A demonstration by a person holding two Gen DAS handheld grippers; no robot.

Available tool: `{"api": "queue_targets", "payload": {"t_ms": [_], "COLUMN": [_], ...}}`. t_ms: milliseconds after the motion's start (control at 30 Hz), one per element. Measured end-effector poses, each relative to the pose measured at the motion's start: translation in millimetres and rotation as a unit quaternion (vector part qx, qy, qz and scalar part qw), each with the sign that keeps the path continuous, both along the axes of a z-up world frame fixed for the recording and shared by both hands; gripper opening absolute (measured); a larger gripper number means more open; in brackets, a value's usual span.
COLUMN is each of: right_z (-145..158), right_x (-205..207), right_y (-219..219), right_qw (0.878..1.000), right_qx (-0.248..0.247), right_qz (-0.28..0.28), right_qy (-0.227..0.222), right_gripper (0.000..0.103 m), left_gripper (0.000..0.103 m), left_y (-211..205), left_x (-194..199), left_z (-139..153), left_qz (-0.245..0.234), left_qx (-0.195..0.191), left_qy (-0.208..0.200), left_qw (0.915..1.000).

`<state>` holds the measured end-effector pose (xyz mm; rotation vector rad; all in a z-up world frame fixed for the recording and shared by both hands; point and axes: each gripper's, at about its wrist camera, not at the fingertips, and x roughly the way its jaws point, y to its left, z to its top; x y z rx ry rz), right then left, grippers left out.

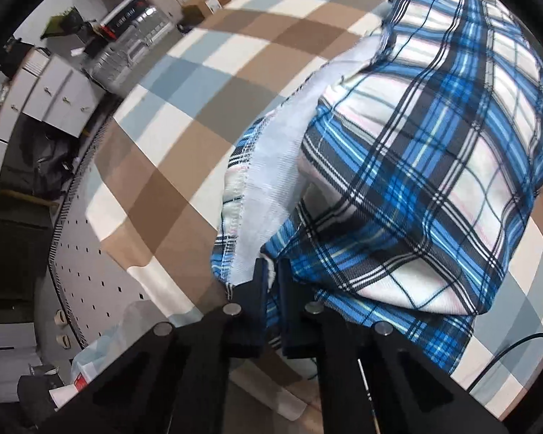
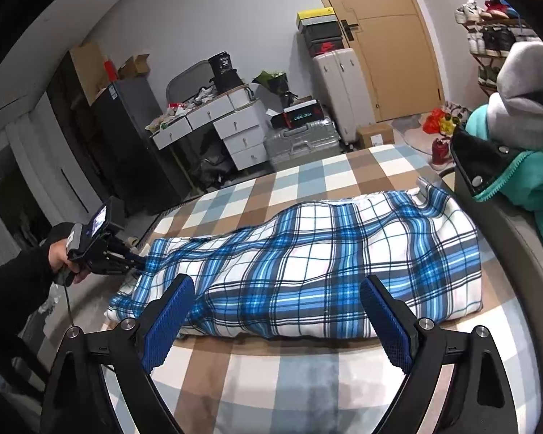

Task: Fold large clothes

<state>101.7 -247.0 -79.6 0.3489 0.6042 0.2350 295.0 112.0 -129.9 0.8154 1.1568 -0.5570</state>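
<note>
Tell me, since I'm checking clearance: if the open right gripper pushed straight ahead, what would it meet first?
Probably the plaid garment lying on the checked bedspread; the right gripper points at its near edge, though depth is unclear.

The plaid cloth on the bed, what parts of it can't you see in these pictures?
- Left wrist view: the edge of the plaid cloth nipped by the left gripper; the black fingers cover it.
- Left wrist view: its far end, cut off by the picture's top edge.
- Right wrist view: its near-left corner, behind the open right gripper.
- Both views: its underside, against the checked bedcover, and what garment it is.
</note>
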Motion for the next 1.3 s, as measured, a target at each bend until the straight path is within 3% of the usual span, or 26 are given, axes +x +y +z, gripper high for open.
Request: {"api": "queue_targets", "payload": {"t_ms": [167,267,333,400,500,567,600,667,700,733,800,900,1000,1167,1200,1233,1300], "right_z": [1,1,0,-2,-9,-13,-14,-17,-18,-19,-20,-29,-41,-65,-70,-75,-80], "right_x": [-3,-4,-2,3,23,41,48,60,62,65,70,79,83,86,87,88,89], "right_y": [1,1,1,4,8,12,14,17,18,18,9,-23,-55,-86,-88,-89,-90], "right_qw": [1.000,1.000,1.000,1.000,0.999,0.996,0.995,0.991,0.990,0.987,0.984,0.981,0.980,0.979,0.979,0.978,0.979], "right_qx": [0.002,0.005,0.004,-0.010,-0.039,-0.062,-0.077,-0.105,-0.117,-0.136,-0.158,-0.166,-0.149,-0.105,-0.094,-0.089,-0.079], "right_qz": [0.001,-0.003,-0.005,-0.004,0.006,0.021,0.023,0.034,0.039,0.040,0.028,-0.024,-0.048,-0.054,-0.049,-0.044,-0.040], "right_qy": [-0.001,0.001,0.005,0.011,0.035,0.057,0.060,0.076,0.075,0.076,0.074,0.094,0.124,0.166,0.173,0.181,0.183], "right_gripper": [0.093,0.093,0.093,0.095,0.095,0.095,0.095,0.095,0.095,0.095,0.095,0.095,0.095,0.095,0.095,0.094,0.084], "left_gripper": [0.000,0.000,0.000,0.000,0.000,0.001,0.009,0.046,0.077,0.083,0.083,0.083,0.083,0.082,0.073,0.048,0.023], "left_y": [9,22,30,40,43,50,55,63,65,66,62,55,50,57,57,57,54], "left_x": [-1,13,19,32,27,20,18,5,-6,-19,-39,-57,-64,-64,-64,-65,-66], "left_z": [15,15,15,9,11,22,26,33,36,39,37,16,-2,-10,-8,-9,-11], "left_qz": [0.046,0.111,0.148,0.173,0.191,0.219,0.231,0.245,0.248,0.246,0.238,0.237,0.249,0.278,0.280,0.283,0.283], "left_qx": [-0.006,-0.012,-0.005,-0.041,-0.069,-0.100,-0.114,-0.150,-0.168,-0.186,-0.186,-0.181,-0.142,-0.179,-0.186,-0.192,-0.212], "left_qy": [-0.036,-0.040,-0.079,-0.047,-0.050,-0.047,-0.038,-0.009,0.000,-0.003,-0.002,0.038,0.023,0.031,0.024,0.027,0.050], "left_qw": [0.9983,0.9929,0.9858,0.9829,0.9779,0.9696,0.9655,0.9578,0.9542,0.9513,0.9533,0.9536,0.9577,0.9433,0.9415,0.9394,0.9341]}}
